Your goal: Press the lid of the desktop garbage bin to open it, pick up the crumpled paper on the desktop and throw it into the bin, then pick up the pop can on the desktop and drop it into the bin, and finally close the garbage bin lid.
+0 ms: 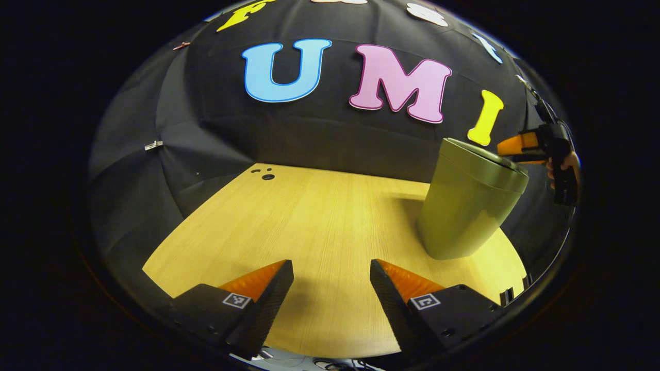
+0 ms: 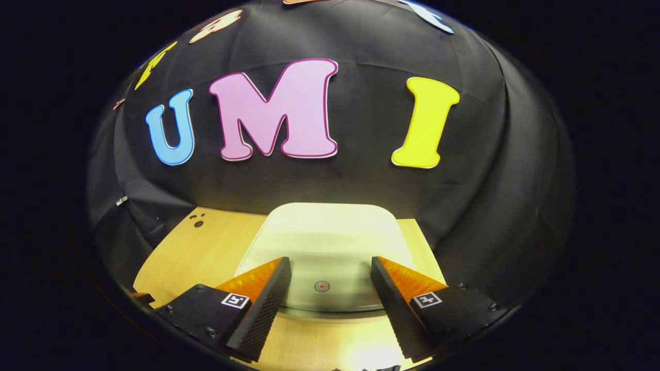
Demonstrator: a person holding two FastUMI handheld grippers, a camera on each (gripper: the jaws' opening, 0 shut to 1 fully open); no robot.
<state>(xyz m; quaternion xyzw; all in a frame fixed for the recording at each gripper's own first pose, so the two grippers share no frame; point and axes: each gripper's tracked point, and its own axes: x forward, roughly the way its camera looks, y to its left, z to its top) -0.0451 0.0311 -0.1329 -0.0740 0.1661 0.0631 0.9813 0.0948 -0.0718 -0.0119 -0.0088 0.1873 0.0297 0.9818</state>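
Garbage bin (image 1: 466, 206): rigid plastic, light, tippable. Lid (image 2: 322, 247) shut; press red dot (image 2: 322, 286) downward. Right gripper (image 2: 330, 296) and left gripper (image 1: 331, 296): fingers spread, empty.

In the left gripper view the wooden table (image 1: 309, 216) lies bare from the near edge to the far wall, open for passage. The bin (image 1: 466, 206) stands as the one obstacle at right, its lid (image 2: 330, 242) down.
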